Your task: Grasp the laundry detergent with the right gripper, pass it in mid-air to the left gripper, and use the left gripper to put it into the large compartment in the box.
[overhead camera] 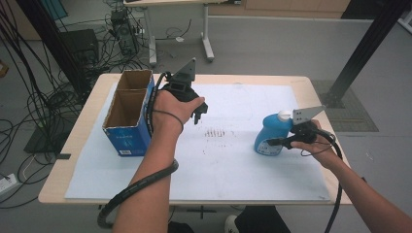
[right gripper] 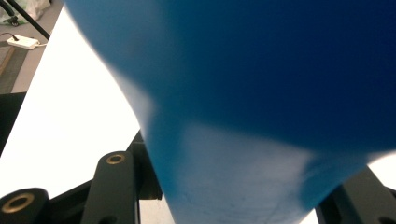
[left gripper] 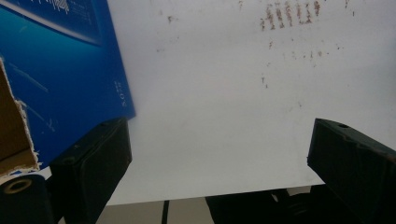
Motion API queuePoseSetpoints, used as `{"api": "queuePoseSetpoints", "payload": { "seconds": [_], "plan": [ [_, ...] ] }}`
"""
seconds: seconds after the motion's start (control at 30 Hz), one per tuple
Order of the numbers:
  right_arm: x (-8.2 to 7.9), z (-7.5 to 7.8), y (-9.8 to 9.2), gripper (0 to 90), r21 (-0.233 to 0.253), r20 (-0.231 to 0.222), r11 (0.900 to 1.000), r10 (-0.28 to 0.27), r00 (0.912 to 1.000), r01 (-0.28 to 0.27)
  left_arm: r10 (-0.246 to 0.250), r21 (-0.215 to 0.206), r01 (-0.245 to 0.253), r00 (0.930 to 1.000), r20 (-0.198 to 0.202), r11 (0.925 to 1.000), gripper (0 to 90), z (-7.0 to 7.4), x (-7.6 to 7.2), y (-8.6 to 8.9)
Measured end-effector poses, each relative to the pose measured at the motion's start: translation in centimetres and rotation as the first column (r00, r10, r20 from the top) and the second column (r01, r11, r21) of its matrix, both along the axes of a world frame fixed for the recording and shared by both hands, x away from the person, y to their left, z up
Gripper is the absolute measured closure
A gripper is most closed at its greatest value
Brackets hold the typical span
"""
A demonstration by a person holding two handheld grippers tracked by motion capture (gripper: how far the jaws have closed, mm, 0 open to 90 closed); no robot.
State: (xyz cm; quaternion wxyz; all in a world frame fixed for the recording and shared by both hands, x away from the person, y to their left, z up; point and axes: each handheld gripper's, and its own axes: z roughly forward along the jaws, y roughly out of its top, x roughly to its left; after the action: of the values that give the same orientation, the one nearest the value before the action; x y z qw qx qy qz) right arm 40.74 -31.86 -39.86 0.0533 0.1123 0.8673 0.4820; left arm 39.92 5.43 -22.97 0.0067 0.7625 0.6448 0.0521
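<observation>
On wooden table, stained white sheet, cables behind

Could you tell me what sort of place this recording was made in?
Probably a lab or workshop: a table under a white sheet, cables across a bare floor, and black frame posts.

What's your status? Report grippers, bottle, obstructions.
Right gripper shut on blue bottle, upright on white mat. Left gripper open, empty, beside open blue box. Path between unobstructed.
</observation>
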Motion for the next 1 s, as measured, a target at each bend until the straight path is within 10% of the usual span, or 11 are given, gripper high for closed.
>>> {"api": "queuePoseSetpoints", "payload": {
  "seconds": [1.0],
  "plan": [
    [-0.01, 0.01, 0.01, 44.3, -0.001, 0.002, 1.000, 0.000, 1.0000, 0.000, -0.003, 0.003, 0.003, 1.0000, 0.003, 1.0000, 6.6, 0.18, 0.04, -0.26]
  ]
}}
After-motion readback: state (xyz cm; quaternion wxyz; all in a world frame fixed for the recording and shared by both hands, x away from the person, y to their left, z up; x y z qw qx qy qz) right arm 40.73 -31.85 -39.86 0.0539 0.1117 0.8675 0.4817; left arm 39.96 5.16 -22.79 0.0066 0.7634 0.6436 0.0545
